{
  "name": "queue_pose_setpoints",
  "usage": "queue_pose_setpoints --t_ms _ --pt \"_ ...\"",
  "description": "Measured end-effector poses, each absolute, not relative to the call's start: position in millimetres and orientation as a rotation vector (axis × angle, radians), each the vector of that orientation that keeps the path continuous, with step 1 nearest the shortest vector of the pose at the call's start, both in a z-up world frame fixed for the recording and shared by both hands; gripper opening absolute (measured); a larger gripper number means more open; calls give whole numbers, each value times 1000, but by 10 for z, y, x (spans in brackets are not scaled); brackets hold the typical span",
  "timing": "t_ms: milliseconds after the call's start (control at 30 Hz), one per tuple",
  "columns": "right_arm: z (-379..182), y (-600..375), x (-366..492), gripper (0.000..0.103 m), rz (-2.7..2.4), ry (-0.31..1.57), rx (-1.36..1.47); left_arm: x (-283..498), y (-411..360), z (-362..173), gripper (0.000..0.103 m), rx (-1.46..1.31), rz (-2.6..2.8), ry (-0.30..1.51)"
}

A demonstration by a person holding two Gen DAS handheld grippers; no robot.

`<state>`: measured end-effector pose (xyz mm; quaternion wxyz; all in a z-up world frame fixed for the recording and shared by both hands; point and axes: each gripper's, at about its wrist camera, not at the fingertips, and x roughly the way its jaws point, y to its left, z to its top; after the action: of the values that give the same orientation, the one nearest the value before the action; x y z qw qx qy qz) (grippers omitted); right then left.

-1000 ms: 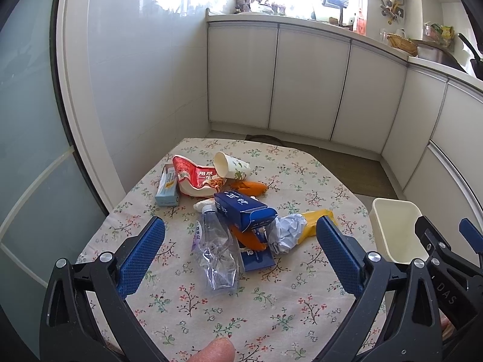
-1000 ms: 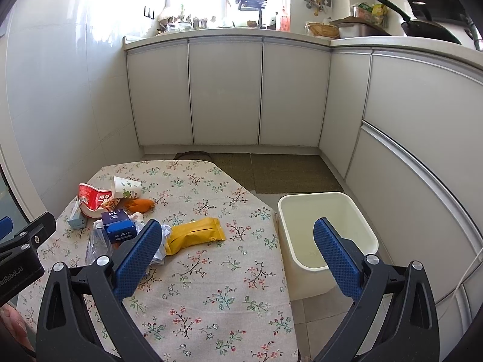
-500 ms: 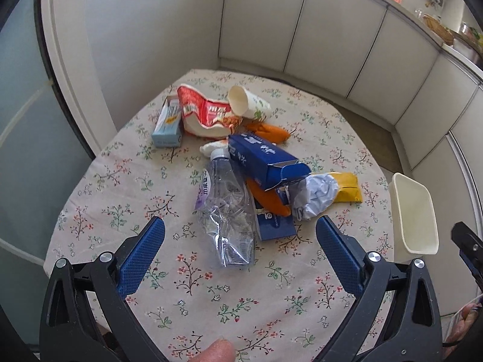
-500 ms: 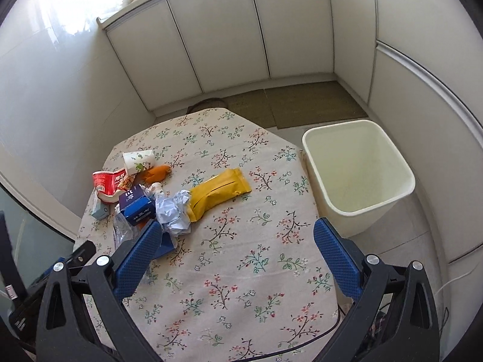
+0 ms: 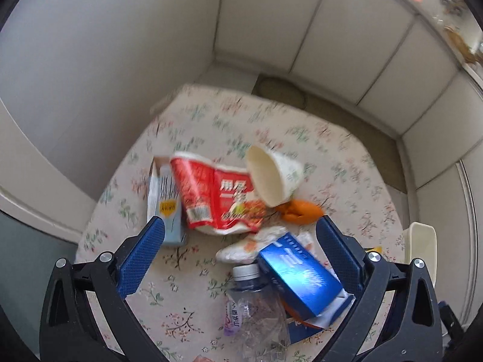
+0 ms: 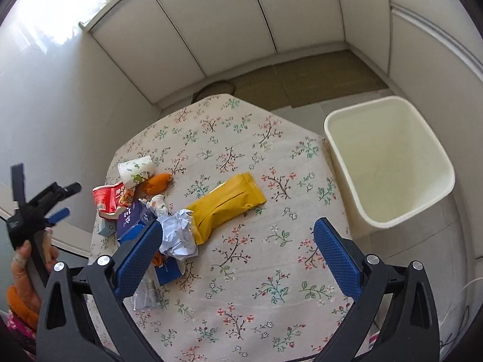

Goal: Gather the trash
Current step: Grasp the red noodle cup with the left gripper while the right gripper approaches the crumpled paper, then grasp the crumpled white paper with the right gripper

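Trash lies in a heap on the flowered table (image 6: pixel 241 286): a red crushed noodle cup (image 5: pixel 211 196), a white paper cup (image 5: pixel 271 178), an orange wrapper (image 5: pixel 302 209), a pale blue carton (image 5: pixel 164 205), a blue box (image 5: pixel 299 283), a crushed clear bottle (image 5: pixel 256 316), crumpled paper (image 6: pixel 178 235) and a yellow pouch (image 6: pixel 226 202). My left gripper (image 5: pixel 241 259) hangs open above the heap, nothing between its fingers. My right gripper (image 6: pixel 238 250) is open over the table's near middle, beside the paper and pouch. A cream bin (image 6: pixel 389 163) stands on the floor to the table's right.
White cabinets and a wall close in behind the table. A brown floor mat (image 6: pixel 302 78) lies beyond it. In the right wrist view a hand (image 6: pixel 24 259) holds the left gripper's handle (image 6: pixel 36 211) at the table's left edge. The bin's rim (image 5: pixel 419 250) also shows in the left view.
Both grippers have risen and tilted down over the table. The left one has moved forward over the heap toward the red cup; both remain open.
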<state>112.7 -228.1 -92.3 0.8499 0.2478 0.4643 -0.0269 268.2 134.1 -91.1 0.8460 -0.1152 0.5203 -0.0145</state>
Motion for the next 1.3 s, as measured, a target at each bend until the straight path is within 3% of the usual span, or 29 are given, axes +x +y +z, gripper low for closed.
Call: queue_pose_setpoints --t_ms 133,333,500,600,633,667,1033,1133,1200,1300 --pt "-1017 -2391 1184 98 -88 995 586 2917 1759 -1270 95 -393 68 1112" --pt "-1168 -2295 1339 97 -89 1045 559 3041 1805 -1454 86 -441 50 1091" --pt "-1300 -2182 1446 98 -70 1085 555 3149 1716 -1589 68 -485 10 1099" --pt "-1367 -2121 1481 97 -59 1107 546 3152 1627 -1667 51 -448 10 1111" --pt "-1389 -2096 1494 98 -52 1116 540 3143 1607 -1692 38 -452 -4 1121" --pt "-1408 -2074 1498 98 -45 1125 536 3126 1597 -1721 35 -459 -15 1133" --pt "-1608 -1728 1682 97 135 1130 481 2254 1617 -1432 35 -578 -166 949" --pt "-1649 -1552 1775 86 177 1103 384 1908 1732 -1335 35 -612 -181 904" --pt "-1732 -1472 1847 73 210 1127 361 1746 1798 -1298 35 -613 -183 886" --pt "-1826 -1362 1926 70 222 1142 329 1535 1930 -1230 35 -581 -163 862"
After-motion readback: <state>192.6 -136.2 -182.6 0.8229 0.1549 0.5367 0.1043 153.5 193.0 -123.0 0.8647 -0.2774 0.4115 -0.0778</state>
